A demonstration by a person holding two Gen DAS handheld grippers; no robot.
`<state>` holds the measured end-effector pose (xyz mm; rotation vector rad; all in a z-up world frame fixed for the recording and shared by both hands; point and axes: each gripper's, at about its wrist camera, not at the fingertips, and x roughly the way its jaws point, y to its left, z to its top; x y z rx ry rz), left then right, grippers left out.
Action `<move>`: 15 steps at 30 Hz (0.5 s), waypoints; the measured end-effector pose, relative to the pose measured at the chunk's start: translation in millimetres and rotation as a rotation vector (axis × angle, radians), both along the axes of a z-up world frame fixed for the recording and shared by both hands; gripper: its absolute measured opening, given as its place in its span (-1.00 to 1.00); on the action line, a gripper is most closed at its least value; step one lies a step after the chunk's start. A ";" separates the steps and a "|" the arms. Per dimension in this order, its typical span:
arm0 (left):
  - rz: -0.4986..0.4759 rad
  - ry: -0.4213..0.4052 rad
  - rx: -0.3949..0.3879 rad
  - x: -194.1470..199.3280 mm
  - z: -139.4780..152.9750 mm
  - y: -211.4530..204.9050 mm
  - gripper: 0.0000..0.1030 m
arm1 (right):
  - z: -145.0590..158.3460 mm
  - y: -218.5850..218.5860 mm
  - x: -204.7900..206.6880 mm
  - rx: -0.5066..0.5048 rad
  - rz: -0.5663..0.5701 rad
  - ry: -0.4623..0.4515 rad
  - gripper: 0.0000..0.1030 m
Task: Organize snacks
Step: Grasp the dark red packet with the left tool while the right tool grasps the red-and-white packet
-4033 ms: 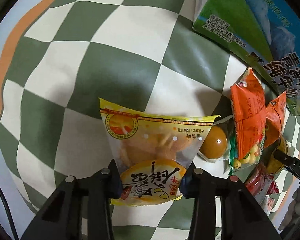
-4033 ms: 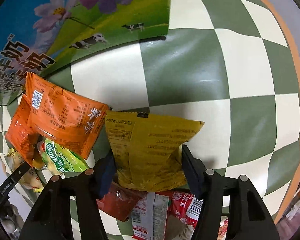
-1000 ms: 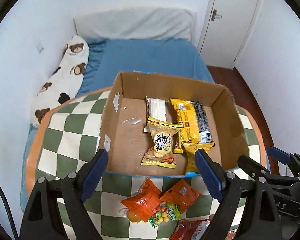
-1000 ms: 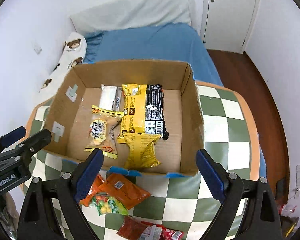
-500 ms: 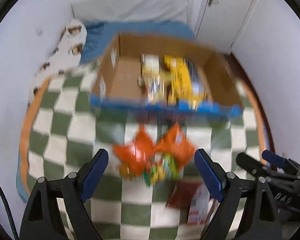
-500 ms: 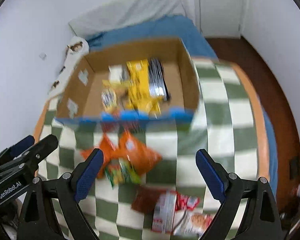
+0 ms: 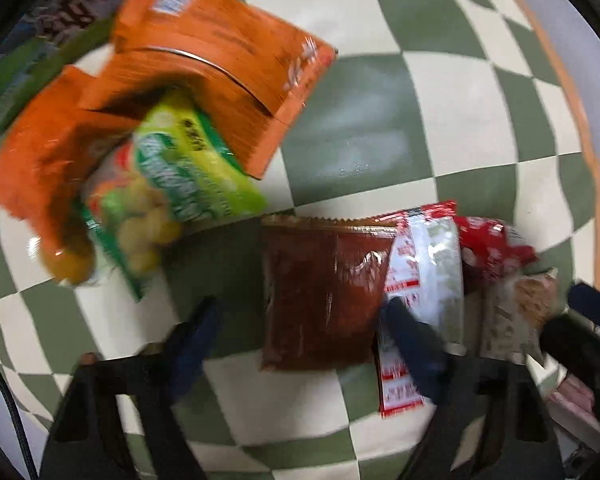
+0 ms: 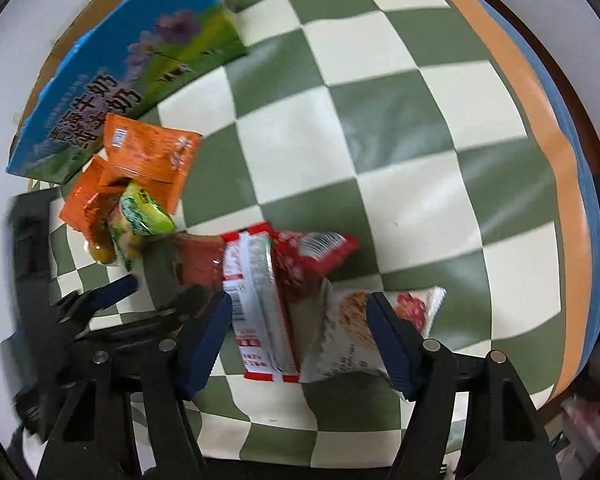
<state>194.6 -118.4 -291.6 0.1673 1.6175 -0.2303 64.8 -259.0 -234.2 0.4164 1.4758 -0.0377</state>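
Checked surface [image 8: 380,128] below, both tools are closing astride packets, left tool [image 7: 300,328] over the brown pouch [image 7: 320,292], right tool [image 8: 300,332] over the white packs [image 8: 260,320], neither pinching yet; next, lift to the box [image 8: 120,60].

Left hand-held gripper [image 7: 300,332]: points down over the snacks, jaws closing, blurred by motion.
Between the jaws: dark red packet [image 7: 320,292], lying flat; pads not clearly pressing it.
Beside it, right: red-and-white packet [image 7: 420,272], partly under the right finger.
Upper left: two orange packets [image 7: 220,60], green packet [image 7: 188,184] overlapping them.
Worktop [image 7: 380,128]: green-and-cream checked cloth.
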 end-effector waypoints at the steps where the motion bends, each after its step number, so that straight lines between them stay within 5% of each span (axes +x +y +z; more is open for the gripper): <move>1: 0.010 -0.003 -0.011 0.0 -1.0 -0.2 0.09 | -0.5 -0.4 -1.7 -0.001 -0.001 0.004 0.40; 10: 0.187 0.006 0.020 -34.3 11.6 59.7 0.03 | -11.2 31.0 -3.9 0.030 0.073 0.022 0.40; 15: 0.294 0.050 -0.003 -44.9 3.3 88.1 0.04 | -40.8 67.8 10.5 -0.011 0.155 0.070 0.40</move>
